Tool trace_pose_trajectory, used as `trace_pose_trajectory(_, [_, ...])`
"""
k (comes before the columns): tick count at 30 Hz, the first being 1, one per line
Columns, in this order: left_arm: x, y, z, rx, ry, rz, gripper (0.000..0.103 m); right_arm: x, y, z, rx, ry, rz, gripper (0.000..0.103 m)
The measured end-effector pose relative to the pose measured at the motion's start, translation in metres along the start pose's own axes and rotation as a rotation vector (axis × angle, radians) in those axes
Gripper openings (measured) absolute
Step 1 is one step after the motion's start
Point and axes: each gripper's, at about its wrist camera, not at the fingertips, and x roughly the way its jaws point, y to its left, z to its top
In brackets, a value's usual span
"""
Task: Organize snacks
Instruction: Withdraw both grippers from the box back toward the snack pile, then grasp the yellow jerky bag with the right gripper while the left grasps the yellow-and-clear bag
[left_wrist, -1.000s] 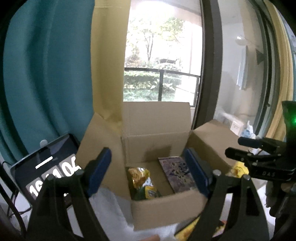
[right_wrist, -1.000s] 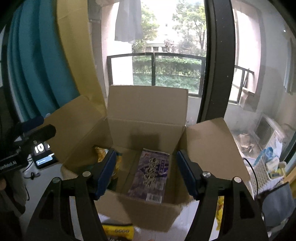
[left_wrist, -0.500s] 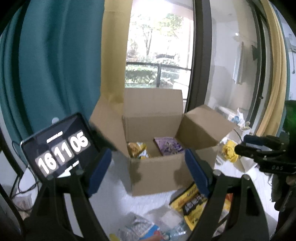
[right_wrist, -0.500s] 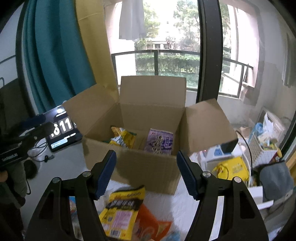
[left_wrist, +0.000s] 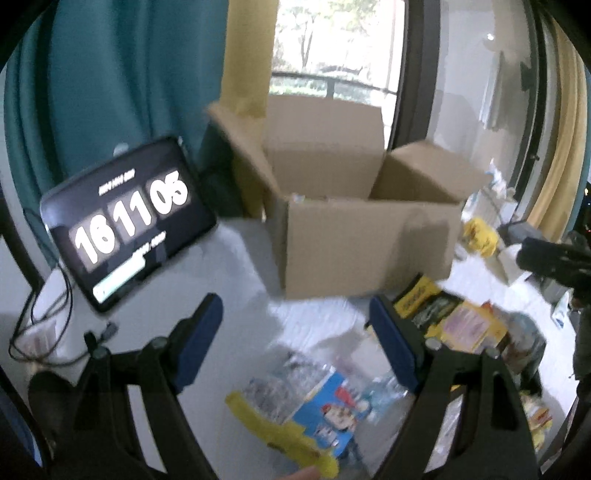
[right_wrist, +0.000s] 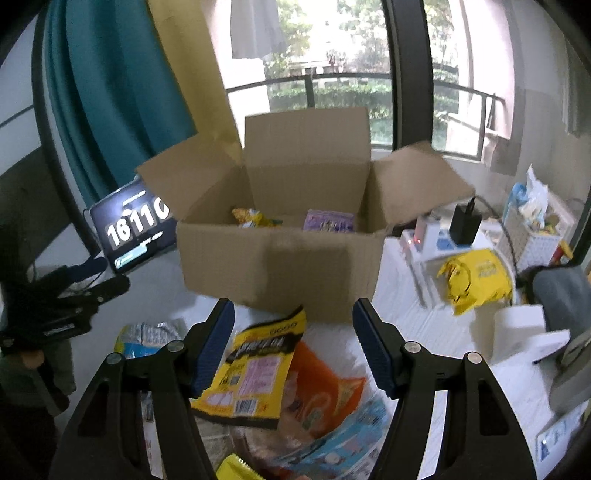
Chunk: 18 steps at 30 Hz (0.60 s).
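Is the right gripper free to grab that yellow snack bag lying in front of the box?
Probably yes: the right gripper is open and empty, and the yellow snack bag lies on top of the pile, uncovered.

Both wrist cameras look forward and downward from nearby, sharing the open cardboard box (left_wrist: 354, 236) (right_wrist: 288, 258).

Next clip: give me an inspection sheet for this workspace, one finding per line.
Surface: white table, crowded.
Job's things: open cardboard box holding a yellow snack bag and a purple packet; loose in front, a yellow packet, an orange bag, a blue-and-white packet.
Clutter: clock tablet, crumpled yellow bag, white basket.
Grippers: left gripper and right gripper open, empty, above the loose packets.
Cables: black cable beside the tablet; black charger.
Surroundings: teal curtain, balcony window.
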Motion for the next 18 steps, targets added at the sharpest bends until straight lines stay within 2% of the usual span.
trace_pose_trajectory(10, [0.017,0.030,-0.046,-0.134,0.107,0.018,0.083,0.029,0.016,-0.025,0.003,0.106,0.053,0.064])
trace_pose_trajectory(15, [0.027,0.035,-0.059,-0.175,0.167,-0.014,0.083,0.049,0.020,-0.033,0.000,0.170,0.045,0.060])
trace_pose_trajectory(18, [0.032,0.031,-0.063,-0.172,0.177,-0.051,0.083,0.060,0.022,-0.038,-0.002,0.206,0.040,0.058])
